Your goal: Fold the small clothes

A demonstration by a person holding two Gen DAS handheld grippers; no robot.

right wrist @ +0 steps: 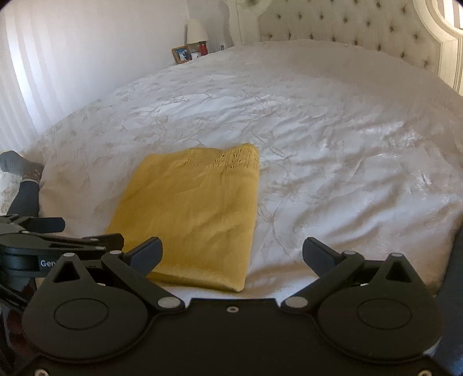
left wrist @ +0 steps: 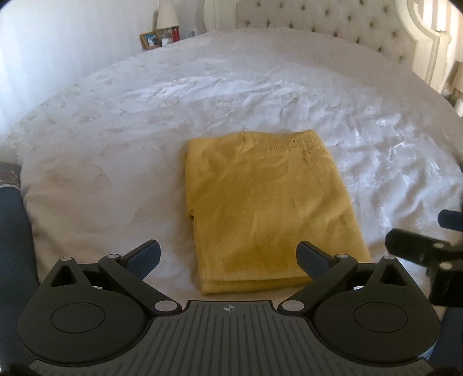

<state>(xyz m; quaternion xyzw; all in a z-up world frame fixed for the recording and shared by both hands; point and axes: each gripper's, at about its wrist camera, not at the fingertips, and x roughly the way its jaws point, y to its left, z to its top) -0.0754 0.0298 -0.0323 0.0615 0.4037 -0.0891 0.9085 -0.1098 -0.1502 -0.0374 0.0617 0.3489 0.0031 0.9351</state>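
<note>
Though nothing is gripped: yellow knit garment [left wrist: 269, 211] lies folded flat on the bed [left wrist: 115, 130].
Left claw [left wrist: 228, 257]: jaws apart, empty.
Right claw [right wrist: 231, 254]: jaws apart, empty.
Left: seemingly nothing; no other clothes visible.

White bedspread [left wrist: 121, 150] lies bare and open on all sides of the folded yellow knit [left wrist: 260, 208], the only thing on it. Left gripper [left wrist: 230, 254] and right gripper [right wrist: 233, 256] both spread wide, nothing between the fingers, close side by side above the near bed edge. Far end bounded by tufted headboard [right wrist: 347, 26]. Lamp [right wrist: 196, 31], photo frame [right wrist: 181, 54], red bottle [right wrist: 203, 48] stand beyond the far left corner. Curtain [right wrist: 43, 72] along the left side.
</note>
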